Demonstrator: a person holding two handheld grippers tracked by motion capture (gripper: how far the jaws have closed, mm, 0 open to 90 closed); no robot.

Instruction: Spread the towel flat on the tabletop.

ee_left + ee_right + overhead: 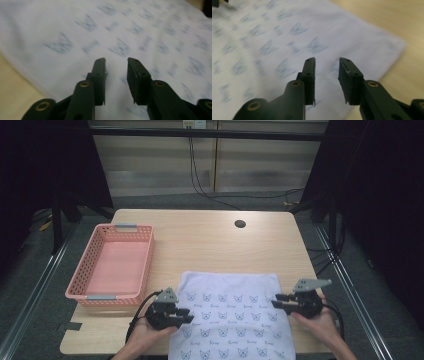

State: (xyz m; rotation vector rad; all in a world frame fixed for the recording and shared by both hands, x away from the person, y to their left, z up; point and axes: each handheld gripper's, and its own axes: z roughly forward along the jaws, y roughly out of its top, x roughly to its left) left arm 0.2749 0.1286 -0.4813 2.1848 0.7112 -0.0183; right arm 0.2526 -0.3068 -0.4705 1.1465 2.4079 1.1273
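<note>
A white cloth [232,312] printed with small blue-grey cat faces lies flat at the table's near edge. My left gripper [187,315] hovers over the cloth's left side, pointing right. In the left gripper view the gripper [115,61] is open, with only the cloth [125,30] behind the gap. My right gripper [276,301] hangs over the cloth's right side, pointing left. In the right gripper view that gripper [327,61] is open too, above the cloth [287,37] near its far right corner. Neither holds anything.
A pink plastic basket [145,257] sits on the left of the wooden table [210,245], close to the cloth's left edge. A round cable hole [240,224] lies near the far edge. Cables trail on the floor beyond.
</note>
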